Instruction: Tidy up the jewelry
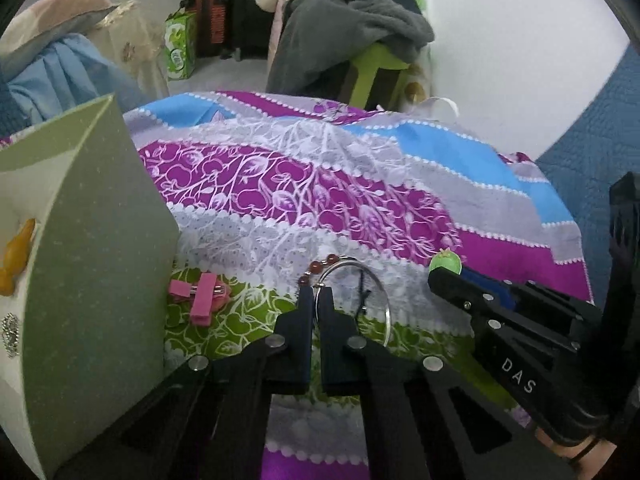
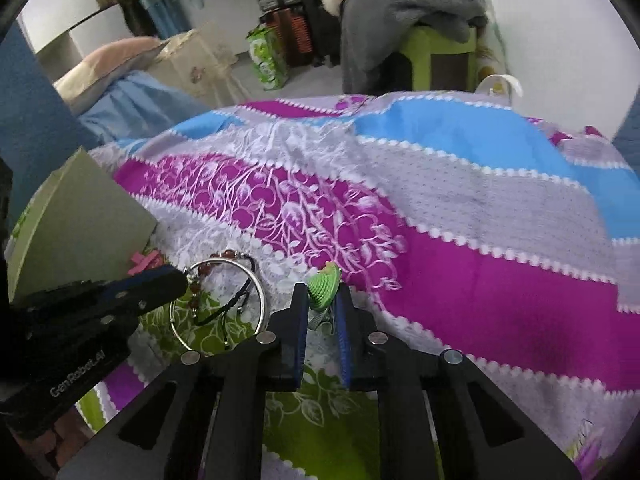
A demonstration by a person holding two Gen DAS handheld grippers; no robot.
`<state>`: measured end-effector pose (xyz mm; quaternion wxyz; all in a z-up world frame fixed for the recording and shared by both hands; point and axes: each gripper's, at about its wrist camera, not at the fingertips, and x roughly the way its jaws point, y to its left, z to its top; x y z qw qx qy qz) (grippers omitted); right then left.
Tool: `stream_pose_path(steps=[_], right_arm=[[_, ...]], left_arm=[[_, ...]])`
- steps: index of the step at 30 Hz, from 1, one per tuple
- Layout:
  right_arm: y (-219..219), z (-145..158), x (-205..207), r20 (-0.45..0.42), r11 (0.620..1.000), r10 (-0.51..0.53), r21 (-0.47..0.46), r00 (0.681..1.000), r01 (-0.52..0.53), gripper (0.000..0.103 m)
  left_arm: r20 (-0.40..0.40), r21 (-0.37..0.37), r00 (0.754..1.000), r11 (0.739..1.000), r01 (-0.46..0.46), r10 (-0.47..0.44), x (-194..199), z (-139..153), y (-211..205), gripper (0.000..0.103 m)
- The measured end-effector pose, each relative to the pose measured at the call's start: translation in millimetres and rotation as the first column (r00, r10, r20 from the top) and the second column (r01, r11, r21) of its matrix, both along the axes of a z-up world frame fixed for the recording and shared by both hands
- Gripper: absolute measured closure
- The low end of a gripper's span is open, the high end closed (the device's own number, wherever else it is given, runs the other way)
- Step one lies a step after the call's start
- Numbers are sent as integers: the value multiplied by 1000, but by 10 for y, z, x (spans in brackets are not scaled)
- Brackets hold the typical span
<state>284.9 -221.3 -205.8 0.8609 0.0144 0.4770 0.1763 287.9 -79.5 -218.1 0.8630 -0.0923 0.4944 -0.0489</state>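
Note:
My left gripper (image 1: pixel 317 292) is shut on a silver bangle (image 1: pixel 380 292) with a red bead bracelet (image 1: pixel 316 270) and a thin black cord hanging at it, just above the patterned bedsheet. It also shows in the right wrist view (image 2: pixel 182 278), with the bangle (image 2: pixel 260 300) there. My right gripper (image 2: pixel 322 294) is shut on a green hair clip (image 2: pixel 323 288); the clip's tip shows in the left wrist view (image 1: pixel 445 262). A pale green jewelry box (image 1: pixel 96 240) stands open at the left, with an orange piece (image 1: pixel 16 256) and a sparkly brooch (image 1: pixel 10 336) inside.
A pink hair clip (image 1: pixel 202 298) lies on the sheet beside the box. The bedsheet (image 2: pixel 480 240) stretches ahead and right. Beyond the bed are a green stool with grey clothes (image 1: pixel 360 28), a green carton (image 1: pixel 180 46) and pillows (image 1: pixel 56 28).

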Motion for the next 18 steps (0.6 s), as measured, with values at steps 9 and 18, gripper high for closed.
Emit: stream_pose_path(steps=[9,18], right_arm=[[-39,220,-273,31,999,-36,5,999,36,92],[-42,731,-517,118,996,-85,18,989,84,92]], left_arm=[[27,-29,999,999,36,-36,-226,304,-28,103],[75,-27,989,992,127,-125,-450,779,-52,103]])
